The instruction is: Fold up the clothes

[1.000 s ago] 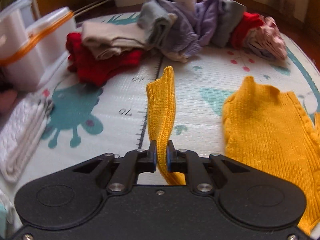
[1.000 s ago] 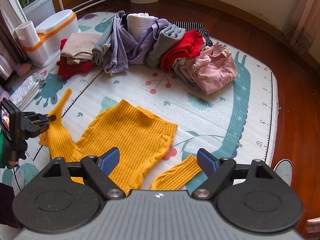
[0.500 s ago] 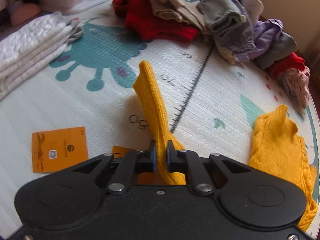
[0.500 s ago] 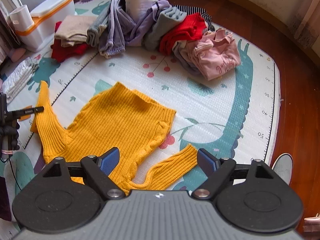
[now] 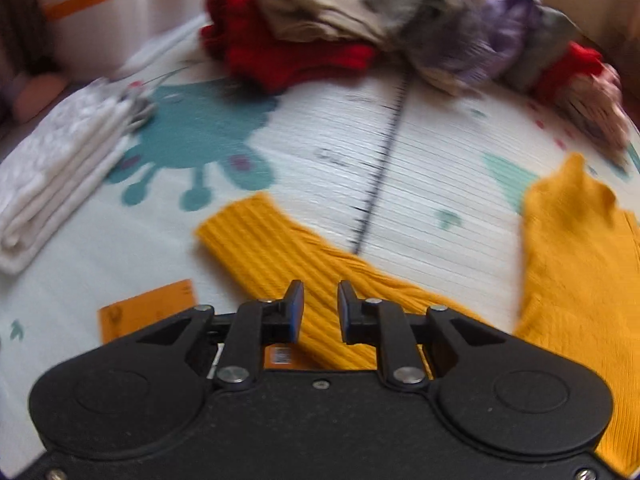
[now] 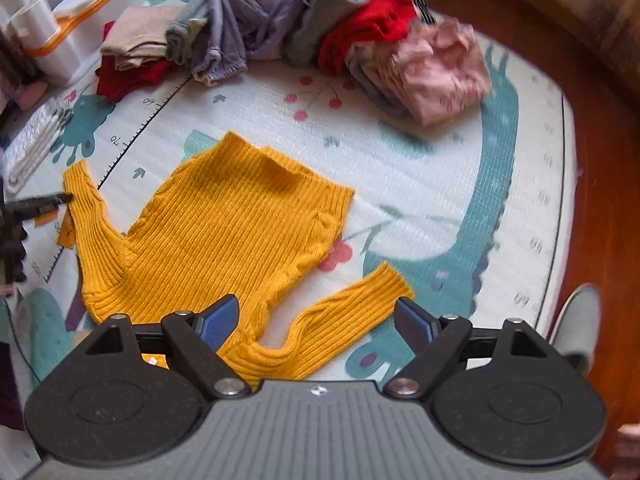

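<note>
A yellow ribbed sweater (image 6: pixel 240 224) lies spread on the play mat (image 6: pixel 420 184). Its left sleeve (image 5: pixel 272 248) rests flat on the mat, running under my left gripper (image 5: pixel 320 304). That gripper's jaws are opening; the pads stand a little apart and do not press the knit beneath them. In the right wrist view the left gripper's tip (image 6: pixel 60 199) sits beside that sleeve at the far left. My right gripper (image 6: pixel 316 320) hangs wide open over the sweater's right sleeve (image 6: pixel 352 312), holding nothing.
A heap of unfolded clothes (image 6: pixel 280 28) and a pink garment (image 6: pixel 440 76) line the mat's far side. A folded white cloth (image 5: pixel 60 176) lies at the left, near a white bin (image 6: pixel 80 28). An orange tag (image 5: pixel 148 312) lies by the sleeve. Wood floor (image 6: pixel 600 160) borders the mat.
The left gripper has sunk toward the mat and its jaws have parted; the sleeve it pinched upright now lies flat. The right gripper has come down closer over the right sleeve, still open.
</note>
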`<move>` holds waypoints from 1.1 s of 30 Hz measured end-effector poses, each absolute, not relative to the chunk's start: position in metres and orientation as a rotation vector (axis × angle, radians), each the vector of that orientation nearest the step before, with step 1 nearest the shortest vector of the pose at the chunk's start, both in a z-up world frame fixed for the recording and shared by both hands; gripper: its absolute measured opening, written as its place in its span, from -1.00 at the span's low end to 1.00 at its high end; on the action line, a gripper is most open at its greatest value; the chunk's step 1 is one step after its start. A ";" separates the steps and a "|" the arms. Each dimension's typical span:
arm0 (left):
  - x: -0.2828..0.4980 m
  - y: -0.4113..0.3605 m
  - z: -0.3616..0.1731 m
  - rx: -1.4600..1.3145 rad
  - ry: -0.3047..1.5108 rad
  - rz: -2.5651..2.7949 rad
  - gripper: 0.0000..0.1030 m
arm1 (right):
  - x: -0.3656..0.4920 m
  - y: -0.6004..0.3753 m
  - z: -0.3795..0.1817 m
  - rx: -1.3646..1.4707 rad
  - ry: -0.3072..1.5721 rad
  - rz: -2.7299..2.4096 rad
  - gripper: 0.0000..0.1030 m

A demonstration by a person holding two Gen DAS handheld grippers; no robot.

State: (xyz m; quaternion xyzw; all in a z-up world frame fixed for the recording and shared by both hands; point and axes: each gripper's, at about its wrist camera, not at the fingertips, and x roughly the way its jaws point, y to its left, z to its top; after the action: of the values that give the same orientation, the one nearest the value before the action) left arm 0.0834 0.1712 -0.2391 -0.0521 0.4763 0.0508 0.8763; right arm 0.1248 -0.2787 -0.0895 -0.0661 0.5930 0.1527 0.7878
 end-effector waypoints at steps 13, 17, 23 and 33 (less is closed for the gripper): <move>0.105 0.198 -0.263 -0.079 1.058 0.243 -0.42 | 0.128 -0.353 -0.204 0.073 1.315 0.256 0.18; 0.103 0.188 -0.264 -0.038 1.036 0.252 -0.43 | 0.128 -0.371 -0.251 0.162 1.345 0.216 0.18; 0.102 0.191 -0.266 -0.042 1.011 0.249 -0.42 | 0.135 -0.378 -0.286 0.295 1.306 0.181 0.17; 0.102 0.188 -0.267 -0.027 0.991 0.261 -0.42 | 0.137 -0.376 -0.308 0.346 1.256 0.119 -0.03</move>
State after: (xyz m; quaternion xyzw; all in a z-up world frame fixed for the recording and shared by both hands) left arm 0.1018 0.1881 -0.2675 -0.0130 0.4740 0.1247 0.8716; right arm 0.1367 -0.3759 -0.3084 0.1611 0.5843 0.0554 0.7935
